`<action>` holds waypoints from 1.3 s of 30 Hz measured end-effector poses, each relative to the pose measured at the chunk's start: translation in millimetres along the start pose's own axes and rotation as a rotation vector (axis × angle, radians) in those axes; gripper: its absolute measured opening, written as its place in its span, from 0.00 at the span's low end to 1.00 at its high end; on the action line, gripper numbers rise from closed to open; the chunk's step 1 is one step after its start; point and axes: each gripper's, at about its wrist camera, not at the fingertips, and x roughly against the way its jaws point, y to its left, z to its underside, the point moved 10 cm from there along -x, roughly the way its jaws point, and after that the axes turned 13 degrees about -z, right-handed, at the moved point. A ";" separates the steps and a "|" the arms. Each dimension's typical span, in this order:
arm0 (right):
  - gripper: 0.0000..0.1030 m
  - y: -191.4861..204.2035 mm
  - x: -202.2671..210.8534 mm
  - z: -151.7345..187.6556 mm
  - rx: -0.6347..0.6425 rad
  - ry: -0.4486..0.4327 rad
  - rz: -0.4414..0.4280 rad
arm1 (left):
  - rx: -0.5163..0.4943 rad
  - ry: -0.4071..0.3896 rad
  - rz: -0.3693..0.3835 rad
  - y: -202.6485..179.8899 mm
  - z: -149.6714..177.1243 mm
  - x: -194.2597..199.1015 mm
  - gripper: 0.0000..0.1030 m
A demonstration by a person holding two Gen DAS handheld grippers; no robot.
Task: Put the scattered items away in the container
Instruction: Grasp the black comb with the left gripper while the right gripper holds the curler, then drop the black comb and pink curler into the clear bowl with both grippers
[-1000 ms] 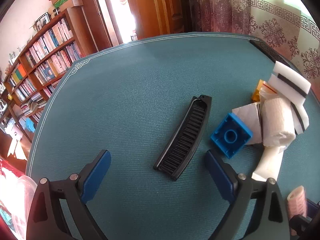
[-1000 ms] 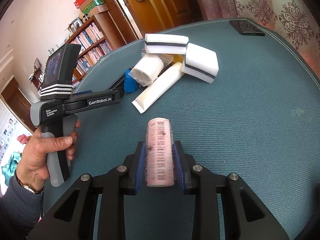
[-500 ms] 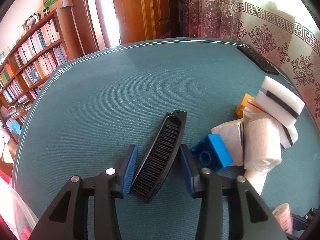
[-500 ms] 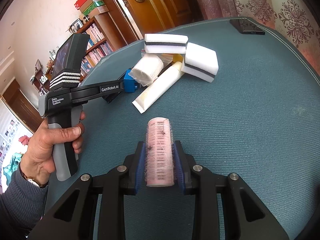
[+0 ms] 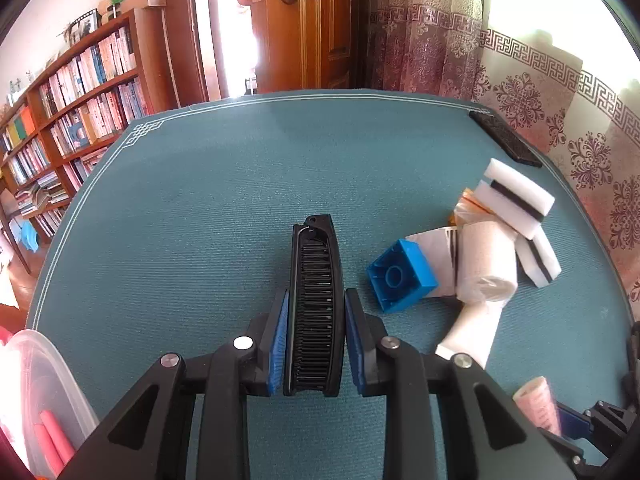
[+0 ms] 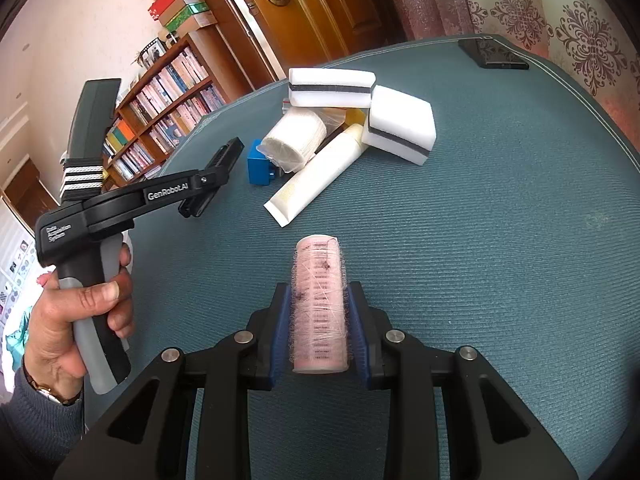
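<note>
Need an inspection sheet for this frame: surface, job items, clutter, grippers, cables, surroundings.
Surface: teal tablecloth with white border.
Job's things: black comb between the left fingers; pink hair roller in the right; blue block, paper roll, white tube, two white sponges heaped together; clear container at near left edge, pink things inside.
Clutter: black phone at far edge.
Grippers: left gripper shut on comb; right gripper shut on roller.
Cables: nothing seen.
Surroundings: bookshelf, wooden door, patterned curtain.
</note>
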 end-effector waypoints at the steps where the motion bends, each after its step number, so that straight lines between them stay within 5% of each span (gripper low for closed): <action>1: 0.30 -0.3 -0.1 0.6 -0.003 -0.001 0.001 | 0.003 -0.008 0.006 0.6 -0.9 5.6 0.29; 12: 0.30 10.2 6.6 9.4 -0.062 -0.010 -0.017 | 0.019 -0.033 0.043 16.4 10.4 42.7 0.29; 22: 0.30 64.4 3.6 9.4 -0.004 -0.011 -0.073 | 0.090 -0.075 0.016 59.8 21.3 72.2 0.29; 39: 0.30 149.2 -34.2 14.9 0.125 0.064 -0.177 | 0.270 -0.063 -0.173 190.1 76.5 92.8 0.29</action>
